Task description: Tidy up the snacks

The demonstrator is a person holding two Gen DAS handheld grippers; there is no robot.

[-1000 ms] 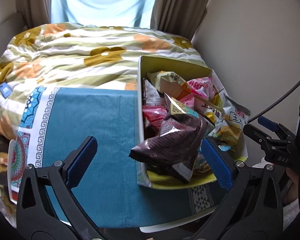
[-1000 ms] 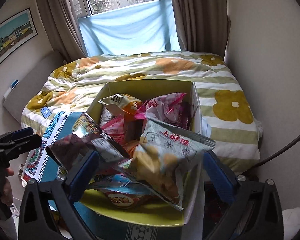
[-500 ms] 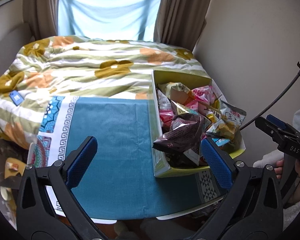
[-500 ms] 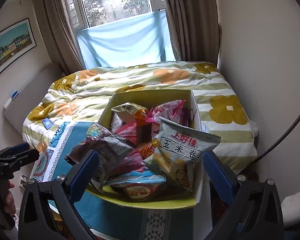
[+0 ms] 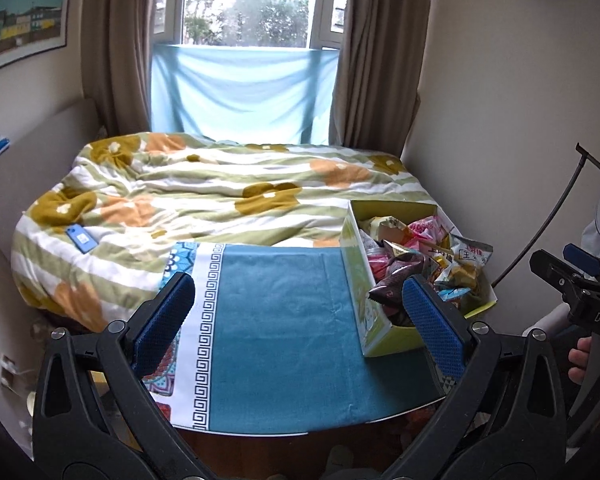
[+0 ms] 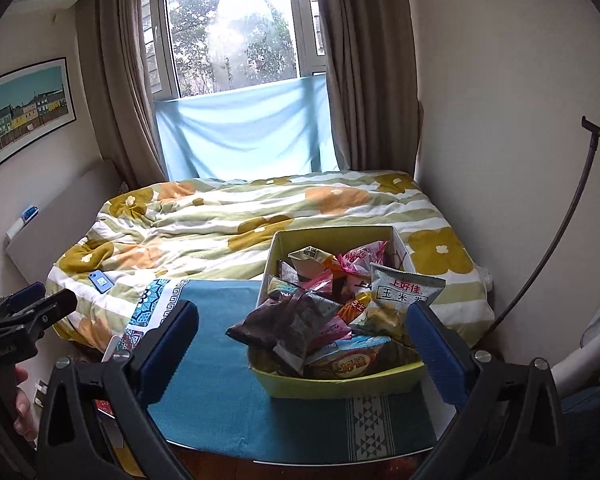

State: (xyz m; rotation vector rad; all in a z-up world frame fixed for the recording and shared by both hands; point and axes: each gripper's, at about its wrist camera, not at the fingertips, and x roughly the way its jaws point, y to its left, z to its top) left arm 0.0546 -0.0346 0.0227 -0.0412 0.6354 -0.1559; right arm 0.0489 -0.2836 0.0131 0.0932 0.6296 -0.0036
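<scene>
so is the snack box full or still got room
Full. The yellow box is heaped with snack bags, and the dark brown bag spills over its rim.

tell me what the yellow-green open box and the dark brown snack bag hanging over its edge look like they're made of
Yellow-green open box: looks like thin printed cardboard, matte, with straight folded walls and a slightly bowed front edge.
Dark brown snack bag: probably plastic or foil film, glossy, given the crinkles and bright glints on it.
</scene>
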